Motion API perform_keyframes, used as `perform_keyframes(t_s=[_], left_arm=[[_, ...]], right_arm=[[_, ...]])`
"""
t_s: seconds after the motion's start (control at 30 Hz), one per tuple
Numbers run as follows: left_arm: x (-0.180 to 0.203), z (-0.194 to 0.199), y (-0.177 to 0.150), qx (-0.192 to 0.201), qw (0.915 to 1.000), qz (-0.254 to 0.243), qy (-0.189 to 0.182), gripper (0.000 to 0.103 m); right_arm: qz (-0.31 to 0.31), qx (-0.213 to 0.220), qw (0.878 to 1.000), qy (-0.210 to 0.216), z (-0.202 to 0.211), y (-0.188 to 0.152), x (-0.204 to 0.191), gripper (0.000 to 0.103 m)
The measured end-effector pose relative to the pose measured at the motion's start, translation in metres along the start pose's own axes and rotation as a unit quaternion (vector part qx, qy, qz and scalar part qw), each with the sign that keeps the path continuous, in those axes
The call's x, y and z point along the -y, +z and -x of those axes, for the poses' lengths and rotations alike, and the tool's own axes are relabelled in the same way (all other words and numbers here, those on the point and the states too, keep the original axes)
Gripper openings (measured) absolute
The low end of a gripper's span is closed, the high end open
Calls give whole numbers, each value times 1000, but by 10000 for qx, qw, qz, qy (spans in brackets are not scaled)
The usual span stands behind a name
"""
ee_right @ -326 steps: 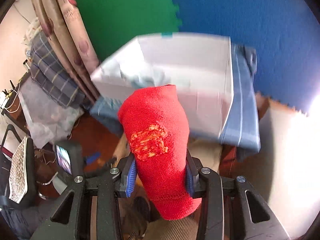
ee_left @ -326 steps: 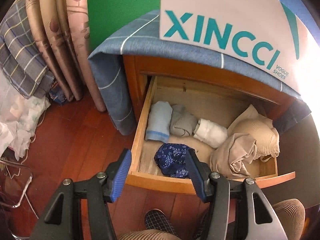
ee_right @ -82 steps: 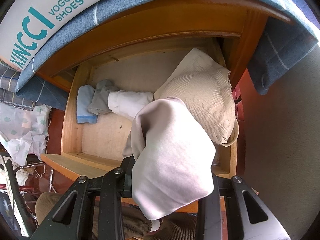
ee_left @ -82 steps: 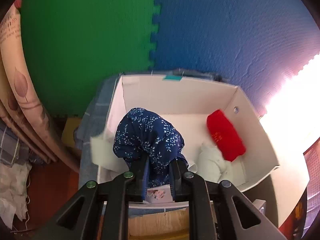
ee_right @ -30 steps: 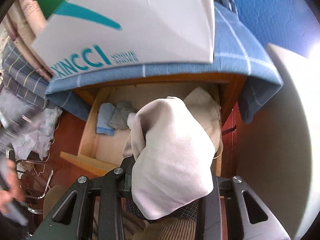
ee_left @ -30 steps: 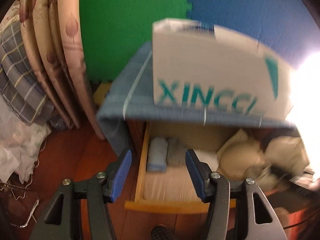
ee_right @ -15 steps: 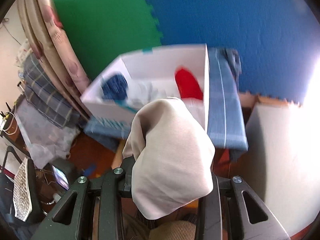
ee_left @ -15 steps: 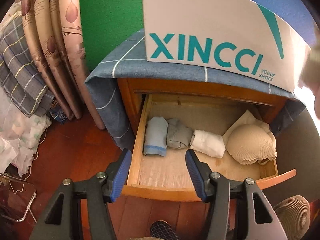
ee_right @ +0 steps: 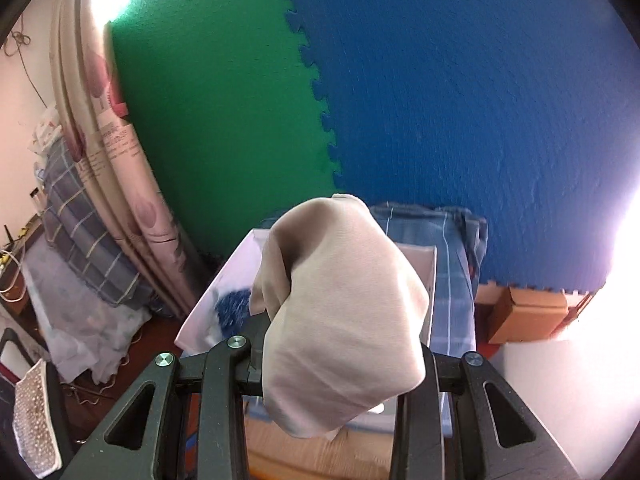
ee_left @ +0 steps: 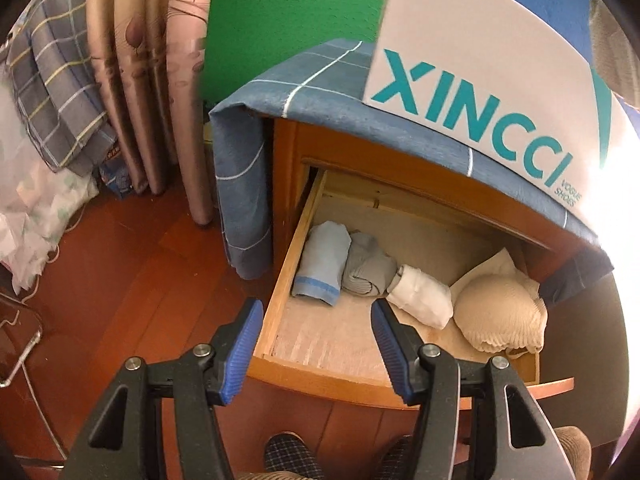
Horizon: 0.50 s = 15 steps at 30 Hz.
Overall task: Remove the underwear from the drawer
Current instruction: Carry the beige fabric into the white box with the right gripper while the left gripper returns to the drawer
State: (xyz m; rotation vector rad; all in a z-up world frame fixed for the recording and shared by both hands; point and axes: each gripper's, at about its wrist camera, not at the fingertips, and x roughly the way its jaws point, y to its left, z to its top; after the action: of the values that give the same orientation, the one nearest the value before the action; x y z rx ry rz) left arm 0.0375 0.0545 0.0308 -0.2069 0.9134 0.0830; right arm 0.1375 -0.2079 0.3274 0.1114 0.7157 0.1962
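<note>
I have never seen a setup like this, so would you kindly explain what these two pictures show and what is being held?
A person holds a clamp-like tool in each hand, with a camera looking along its two fingers. The left-hand view shows the left gripper open and empty above an open wooden drawer, where a light blue roll, a grey roll, a white roll and a beige lace piece lie. The right-hand view shows the right gripper shut on beige underwear, above a white shoebox.

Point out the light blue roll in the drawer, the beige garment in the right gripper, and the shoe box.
light blue roll (ee_left: 321, 261), left wrist view, middle of the fold.
beige garment (ee_right: 344, 312), right wrist view, front of the bundle.
shoe box (ee_left: 476, 60), left wrist view, white side above the lettering.
</note>
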Motion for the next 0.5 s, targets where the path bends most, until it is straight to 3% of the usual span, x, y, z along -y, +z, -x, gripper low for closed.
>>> perform_keyframes(t_s=[0.13,0.2,0.37,0.5], left_arm=[[1,1,-1,40,10000,-34,-18,58],[2,0,-1,37,10000,-50,-19,58],[1,-2,0,23,9999,-1,-121,58],[-1,-4,0,23,9997,89,-222,58]], right_arm=[[115,-196,9993,-295,-36,10,0,31],[132,-509,9978,-394,-63,8,2,31],[9,-1304,9897,-595,-127,-18,12,31],[-97,-1684,9842,-537,-152,-35,16,31]])
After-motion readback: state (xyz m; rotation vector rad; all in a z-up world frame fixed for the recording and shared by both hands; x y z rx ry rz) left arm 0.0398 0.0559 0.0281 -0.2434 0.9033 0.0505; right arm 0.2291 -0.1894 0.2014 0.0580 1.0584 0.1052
